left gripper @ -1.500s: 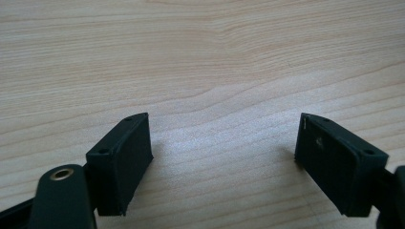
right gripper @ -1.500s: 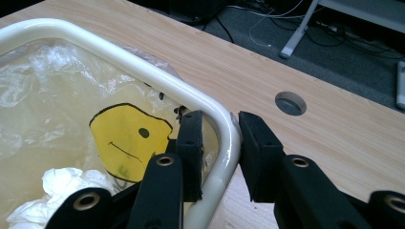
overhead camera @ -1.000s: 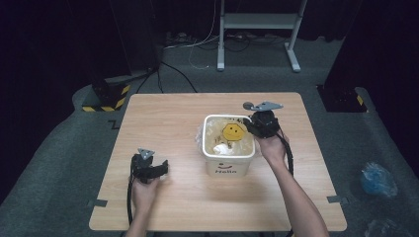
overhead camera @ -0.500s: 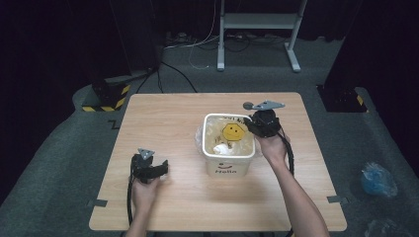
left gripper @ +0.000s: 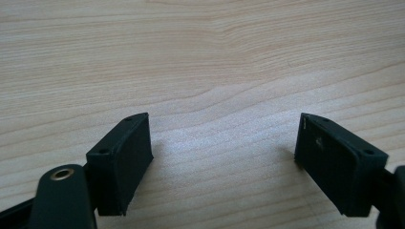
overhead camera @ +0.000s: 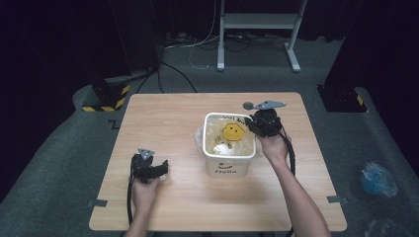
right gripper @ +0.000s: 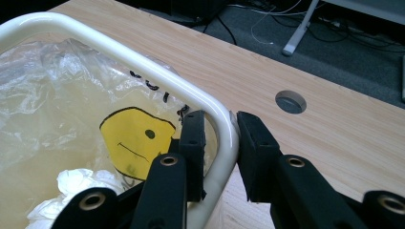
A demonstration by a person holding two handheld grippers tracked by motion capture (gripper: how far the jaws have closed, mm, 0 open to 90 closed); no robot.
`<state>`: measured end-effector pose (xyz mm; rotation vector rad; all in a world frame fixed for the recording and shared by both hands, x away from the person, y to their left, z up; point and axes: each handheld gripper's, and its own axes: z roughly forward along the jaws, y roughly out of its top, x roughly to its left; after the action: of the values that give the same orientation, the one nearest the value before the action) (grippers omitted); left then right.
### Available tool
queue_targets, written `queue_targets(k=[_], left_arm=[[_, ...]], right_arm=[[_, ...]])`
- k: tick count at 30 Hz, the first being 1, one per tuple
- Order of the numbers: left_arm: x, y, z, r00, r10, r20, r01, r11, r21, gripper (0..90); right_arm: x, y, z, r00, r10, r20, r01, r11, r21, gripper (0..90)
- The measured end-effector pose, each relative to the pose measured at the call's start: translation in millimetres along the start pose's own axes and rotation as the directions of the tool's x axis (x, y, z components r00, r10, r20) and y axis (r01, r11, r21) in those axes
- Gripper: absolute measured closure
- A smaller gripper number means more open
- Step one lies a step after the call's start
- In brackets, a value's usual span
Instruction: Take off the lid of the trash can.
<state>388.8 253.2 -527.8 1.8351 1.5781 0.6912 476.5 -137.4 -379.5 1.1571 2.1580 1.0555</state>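
**Bin rim clamped by right gripper; left gripper idle on tabletop**

Where the white bin (overhead camera: 230, 160) stands, at the middle of the wooden tabletop (overhead camera: 163, 123), its far right rim corner is straddled by the right gripper (right gripper: 218, 143). One jaw is seen inside the wall, against the plastic liner (right gripper: 57, 109), and the other outside it; both pads are pressed to the rounded rim, so the bin is gripped. The same gripper is seen in the high view at the bin's right rim (overhead camera: 257, 124), held by the right hand (overhead camera: 273, 147).

A clear plastic liner is noted inside the bin, with a yellow smiley face (right gripper: 136, 140) on the inner wall just beside the inner jaw. Crumpled white paper (overhead camera: 223, 149) lies at the bottom of the bin. Dark lettering is visible on the front wall, too small to read with certainty.

The left gripper (left gripper: 222, 152) is held low over bare wood, well apart from the bin, near the front left of the tabletop. Its jaws are spread wide with nothing between them. It is carried by the left hand (overhead camera: 146, 190).

A round cable hole (right gripper: 291, 101) is noted in the tabletop beyond the bin.
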Motion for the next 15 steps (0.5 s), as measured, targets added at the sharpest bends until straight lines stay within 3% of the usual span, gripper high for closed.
queue_targets(k=[15], left_arm=[[0.1,0.1,0.0,1.0,0.001,-0.001,-0.001,1.0,0.0,20.2]], right_arm=[[-1.6,0.5,-3.7,1.0,0.002,0.001,-0.002,1.0,0.001,73.9]])
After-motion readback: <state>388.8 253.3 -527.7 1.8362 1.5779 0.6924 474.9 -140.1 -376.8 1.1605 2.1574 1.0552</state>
